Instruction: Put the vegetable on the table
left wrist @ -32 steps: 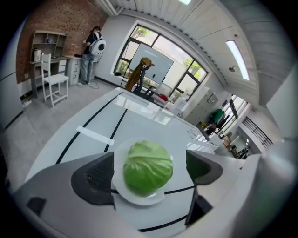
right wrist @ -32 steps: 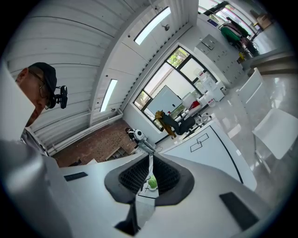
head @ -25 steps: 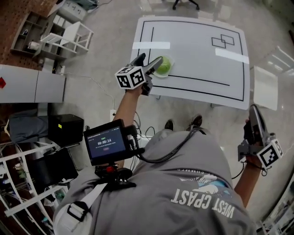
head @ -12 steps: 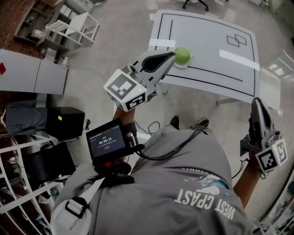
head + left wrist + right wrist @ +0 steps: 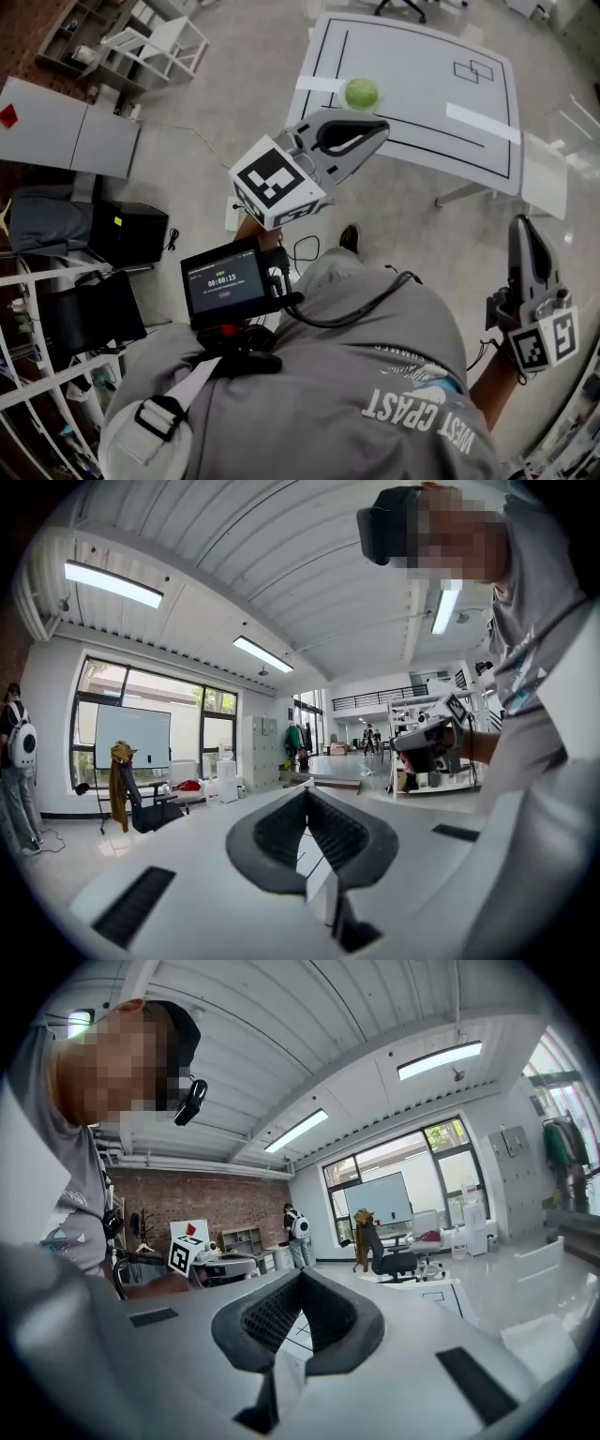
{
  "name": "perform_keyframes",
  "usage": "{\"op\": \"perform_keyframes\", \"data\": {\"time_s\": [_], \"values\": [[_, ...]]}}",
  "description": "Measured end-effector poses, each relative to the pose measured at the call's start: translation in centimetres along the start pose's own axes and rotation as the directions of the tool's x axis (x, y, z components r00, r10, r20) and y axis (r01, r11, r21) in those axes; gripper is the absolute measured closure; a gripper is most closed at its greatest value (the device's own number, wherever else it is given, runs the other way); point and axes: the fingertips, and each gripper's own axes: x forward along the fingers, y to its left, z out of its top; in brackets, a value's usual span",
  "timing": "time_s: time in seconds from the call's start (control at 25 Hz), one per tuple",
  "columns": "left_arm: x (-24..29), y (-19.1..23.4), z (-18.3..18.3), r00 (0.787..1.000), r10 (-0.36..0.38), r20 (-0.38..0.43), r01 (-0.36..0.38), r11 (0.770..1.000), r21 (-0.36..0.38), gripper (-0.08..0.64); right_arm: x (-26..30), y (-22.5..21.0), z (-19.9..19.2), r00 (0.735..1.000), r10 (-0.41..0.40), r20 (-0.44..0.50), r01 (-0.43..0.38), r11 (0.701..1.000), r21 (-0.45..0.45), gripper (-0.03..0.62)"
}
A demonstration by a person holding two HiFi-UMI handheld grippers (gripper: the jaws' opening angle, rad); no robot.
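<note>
The round green vegetable (image 5: 361, 93) sits on the white surface (image 5: 422, 56). It is on the left part, not far from the near edge. A strip of white tape (image 5: 320, 82) lies just left of it. Nothing touches the vegetable.

Black lines (image 5: 450, 155) run along the sides of the surface. A second tape strip (image 5: 483, 123) lies on the right part.

The left tongs (image 5: 382, 126) are clenched. Their dark tips press together and there is nothing between them. They are held up in the air on the near side of the vegetable, apart from it. They point toward the far side. In the head view their tip shows over the near edge of the surface.

The right tongs (image 5: 518, 225) are clenched too, and they hold nothing. They hang low at the person's right side, over the floor (image 5: 234, 84). They are near and to the right of the surface, well apart from the vegetable.

A small screen (image 5: 223, 284) sits on the front of the person's grey shirt (image 5: 375, 375). A black cable (image 5: 356, 300) runs from it across the shirt.
</note>
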Motion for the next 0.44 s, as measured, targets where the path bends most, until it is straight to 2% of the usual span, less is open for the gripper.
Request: {"op": "perform_keyframes", "data": {"time_s": [0.08, 0.24, 0.28, 0.44], "values": [[2.8, -0.7, 0.7, 1.0, -0.019, -0.006, 0.019, 1.0, -0.01, 0.552, -1.1, -2.1, 0.6, 1.0, -0.004, -0.007, 0.004, 1.0, 0.007, 0.586], [12.6, 4.3, 2.0, 0.999, -0.037, -0.034, 0.037, 0.999, -0.005, 0.552, 2.7, -11.5, 3.9, 1.0, 0.008, -0.015, -0.008, 1.0, 0.02, 0.586], [14.4, 4.4, 2.2, 0.998, -0.049, -0.041, 0.049, 0.999, 0.003, 0.552, 2.8, -12.9, 4.2, 1.0, 0.007, -0.014, -0.006, 1.0, 0.029, 0.586], [18.7, -0.9, 3.3, 0.991, -0.121, -0.05, 0.123, 0.991, 0.05, 0.552, -2.4, -15.3, 3.0, 1.0, -0.022, -0.01, 0.023, 0.997, 0.071, 0.587]]}}
